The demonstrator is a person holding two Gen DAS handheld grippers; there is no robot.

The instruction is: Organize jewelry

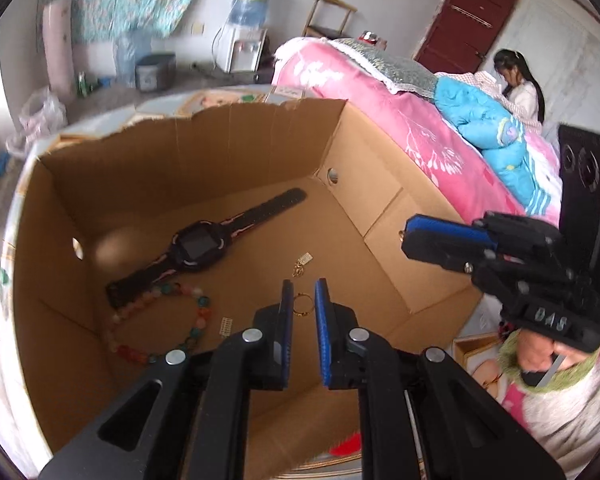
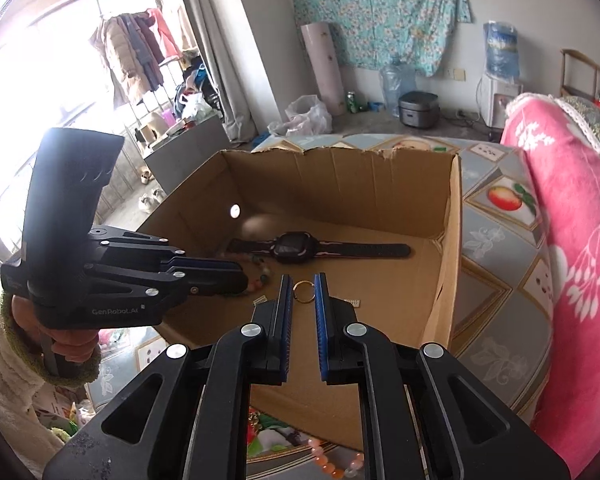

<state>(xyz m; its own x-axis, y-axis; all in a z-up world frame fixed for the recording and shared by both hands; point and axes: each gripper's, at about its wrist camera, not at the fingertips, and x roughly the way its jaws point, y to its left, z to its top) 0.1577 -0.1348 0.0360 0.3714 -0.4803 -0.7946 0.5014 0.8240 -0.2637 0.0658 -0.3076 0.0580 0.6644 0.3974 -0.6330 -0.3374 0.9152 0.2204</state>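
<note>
Both black grippers, the left [image 2: 236, 278] marked "GenRobot.AI" and the right [image 1: 410, 234] stamped "DAS", hung nearly closed and empty above an open brown cardboard box [image 1: 228, 148] holding a black wristwatch [image 1: 196, 246], a coloured bead bracelet [image 1: 160, 320] and a thin gold ring [image 1: 302, 305].

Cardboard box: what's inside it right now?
Inside the cardboard box: a black watch, a bead bracelet, a gold ring, a small gold charm and a small studded strip. The near floor is hidden by the left claw.
</note>
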